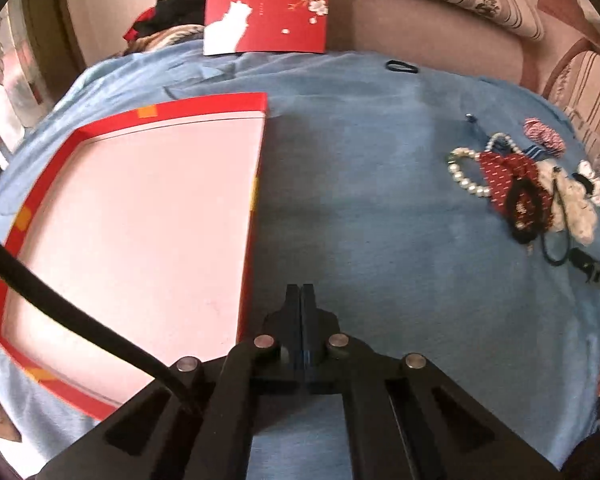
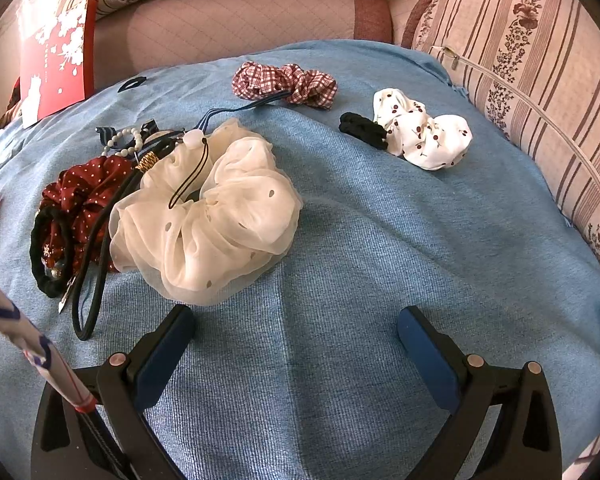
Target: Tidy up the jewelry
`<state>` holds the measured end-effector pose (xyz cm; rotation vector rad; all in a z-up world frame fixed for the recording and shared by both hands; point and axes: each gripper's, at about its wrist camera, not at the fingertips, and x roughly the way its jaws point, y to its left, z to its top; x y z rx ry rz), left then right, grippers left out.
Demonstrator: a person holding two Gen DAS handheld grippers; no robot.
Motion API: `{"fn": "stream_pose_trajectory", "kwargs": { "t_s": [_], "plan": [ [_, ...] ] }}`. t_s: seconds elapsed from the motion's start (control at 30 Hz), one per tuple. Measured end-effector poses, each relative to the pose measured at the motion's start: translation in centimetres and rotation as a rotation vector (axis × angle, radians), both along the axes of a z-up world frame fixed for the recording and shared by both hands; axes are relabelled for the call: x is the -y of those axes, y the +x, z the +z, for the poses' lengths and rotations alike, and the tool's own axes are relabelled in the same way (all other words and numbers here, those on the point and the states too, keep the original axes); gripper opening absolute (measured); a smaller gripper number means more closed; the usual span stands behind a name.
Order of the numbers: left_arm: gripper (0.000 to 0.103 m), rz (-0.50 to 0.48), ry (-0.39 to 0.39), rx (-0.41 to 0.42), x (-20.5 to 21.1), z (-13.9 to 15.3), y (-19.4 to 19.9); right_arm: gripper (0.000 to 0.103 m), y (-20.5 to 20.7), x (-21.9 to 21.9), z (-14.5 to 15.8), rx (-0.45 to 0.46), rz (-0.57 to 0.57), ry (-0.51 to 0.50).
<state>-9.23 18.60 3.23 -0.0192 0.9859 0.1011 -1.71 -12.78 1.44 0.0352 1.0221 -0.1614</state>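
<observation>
Nothing appears sorted yet: the red box (image 1: pixel 140 232) at the left of the left wrist view lies open with a bare pale floor, while every accessory sits loose on the blue cloth (image 2: pixel 360 240). The left claw (image 1: pixel 302 296) is pressed together and holds nothing, hovering just beside the box's right wall. The right claw (image 2: pixel 296 328) is spread wide over bare cloth, its left finger near the cream scrunchie (image 2: pixel 208 216).

Left to gather: that cream scrunchie, the dark red dotted scrunchie (image 2: pixel 80 196) tangled with a black hair tie (image 2: pixel 50 252) and a pearl bracelet (image 2: pixel 126 142), the checked scrunchie (image 2: pixel 284 84) at upper centre, and the cherry-print scrunchie (image 2: pixel 420 136) touching a small black tie (image 2: pixel 362 130). A long black cord (image 2: pixel 96 272) crosses the heap (likely to drag neighbours along). The box lid (image 1: pixel 266 4) leans against the sofa (image 2: pixel 228 16) at the top of the frame.
</observation>
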Motion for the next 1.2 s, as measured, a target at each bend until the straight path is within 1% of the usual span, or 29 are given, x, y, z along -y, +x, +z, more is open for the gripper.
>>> {"fn": "stream_pose_trajectory", "kwargs": {
  "t_s": [0.03,0.1,0.13,0.17,0.2,0.3,0.37,0.4,0.43,0.5,0.57,0.63,0.7,0.77,0.8,0.87,0.9,0.93,0.97,1.03,1.07,1.2],
  "plan": [
    [0.002,0.004,0.001,0.001,-0.1,0.1,-0.2,0.103,0.0,0.0,0.0,0.000,0.000,0.000],
    [0.004,-0.009,-0.021,0.008,-0.2,0.2,-0.7,0.103,-0.1,0.1,0.0,0.003,-0.001,0.003],
    [0.010,-0.012,-0.023,0.011,0.0,0.5,-0.9,0.103,-0.1,0.1,0.0,0.002,-0.002,0.005],
    [0.025,-0.015,-0.027,0.024,0.2,0.8,-1.3,0.103,0.0,0.2,0.1,-0.001,-0.002,0.008],
    [0.036,-0.018,-0.037,0.041,0.5,1.2,-1.7,0.103,0.0,0.2,0.1,-0.003,-0.002,0.010],
    [0.052,-0.019,-0.029,0.083,1.9,2.6,-2.9,0.103,-0.2,0.4,0.3,-0.011,-0.003,0.019],
    [0.057,-0.034,-0.005,0.118,2.7,4.0,-3.7,0.101,-0.5,0.4,0.7,-0.021,0.001,0.025],
    [0.061,-0.037,0.002,0.132,3.1,4.7,-4.1,0.098,-0.8,0.5,1.1,-0.018,0.003,0.032],
    [0.062,-0.037,0.007,0.142,3.4,5.2,-4.4,0.096,-1.3,0.7,1.6,-0.005,0.004,0.042],
    [0.066,-0.034,0.010,0.161,3.6,6.2,-4.8,0.096,-2.2,1.3,2.8,0.044,-0.008,0.048],
    [0.067,-0.019,0.005,0.176,4.0,7.3,-5.2,0.095,-3.6,2.0,4.8,0.136,-0.028,0.030],
    [0.071,-0.016,0.000,0.193,4.3,8.2,-5.3,0.096,-5.4,2.9,7.7,0.271,-0.069,0.017],
    [0.080,-0.019,-0.004,0.204,4.9,8.7,-4.7,0.097,-6.9,3.7,9.9,0.390,-0.119,0.020],
    [0.080,-0.032,-0.010,0.210,5.8,8.6,-3.6,0.097,-7.7,4.2,10.7,0.506,-0.149,0.035],
    [0.080,-0.052,-0.011,0.210,6.4,8.5,-2.9,0.097,-7.2,4.4,10.4,0.496,-0.150,0.049],
    [0.080,-0.086,-0.009,0.205,7.6,8.0,-1.2,0.096,-4.8,5.0,9.3,0.404,-0.125,0.153],
    [0.080,-0.099,-0.015,0.203,8.2,7.7,-0.4,0.090,-4.1,5.1,8.7,0.371,-0.103,0.193],
    [0.080,-0.112,-0.026,0.200,8.6,7.5,0.2,0.088,-3.3,5.2,8.4,0.343,-0.087,0.204],
    [0.080,-0.127,-0.043,0.197,9.1,7.2,1.1,0.088,-2.6,4.9,8.2,0.321,-0.063,0.187],
    [0.080,-0.146,-0.069,0.188,10.0,6.5,2.5,0.088,-2.5,4.4,7.9,0.315,-0.029,0.145],
    [0.080,-0.154,-0.078,0.184,10.4,6.2,3.2,0.088,-2.2,4.1,7.7,0.297,-0.008,0.126],
    [0.080,-0.177,-0.094,0.153,11.8,4.8,5.8,0.089,-2.2,4.2,6.1,0.240,0.023,0.119]
  ]
}}
